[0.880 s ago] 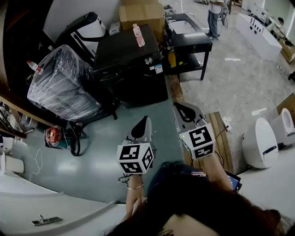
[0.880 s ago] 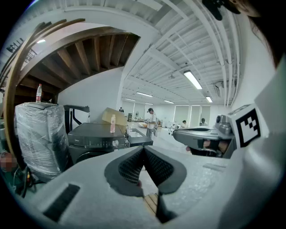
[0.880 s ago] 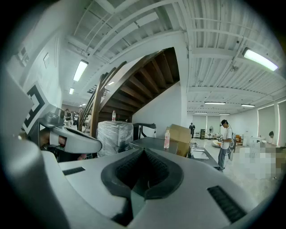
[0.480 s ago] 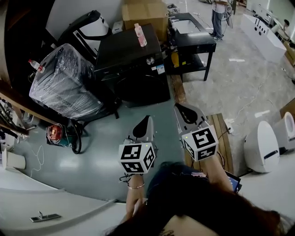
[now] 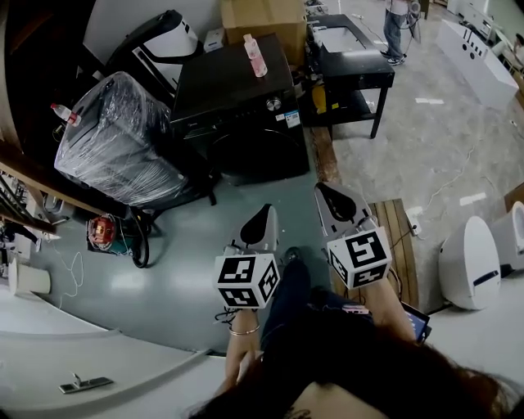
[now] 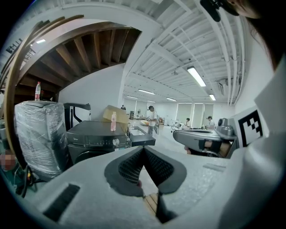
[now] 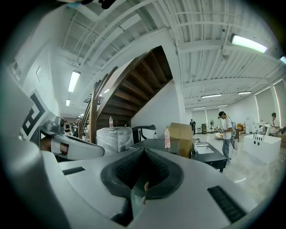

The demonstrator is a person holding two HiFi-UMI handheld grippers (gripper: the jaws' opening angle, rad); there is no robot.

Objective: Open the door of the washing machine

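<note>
A dark trouser leg (image 5: 288, 286) now reaches forward between the two grippers; 0.9 s ago it had not come this far. Both grippers are level with each other, short of the washing machine (image 5: 246, 106) and well apart from it, with bare grey-green floor (image 5: 188, 270) between.

The left gripper (image 5: 264, 214) has its fingers closed together with nothing between them. The right gripper (image 5: 327, 193) is the same, its fingers meeting at the tips and empty. Both point toward the washing machine, as they did before, though they sit a little lower in the head view.

The black washing machine fills slightly more of the head view than 0.9 s ago, so the person has drawn somewhat nearer. Its round door (image 5: 260, 160) faces the grippers, closed and untouched.

On top of the washing machine stands a pink bottle (image 5: 255, 56), upright near the far edge. To the left of the washing machine is a bulky unit wrapped in plastic film (image 5: 115, 139). To the right is a black tabletop (image 5: 348, 53) on legs.

Behind the washing machine is a cardboard box (image 5: 262, 16). Beyond the black tabletop, a standing person (image 5: 401, 24) has slid up toward the top edge of the head view.
</note>
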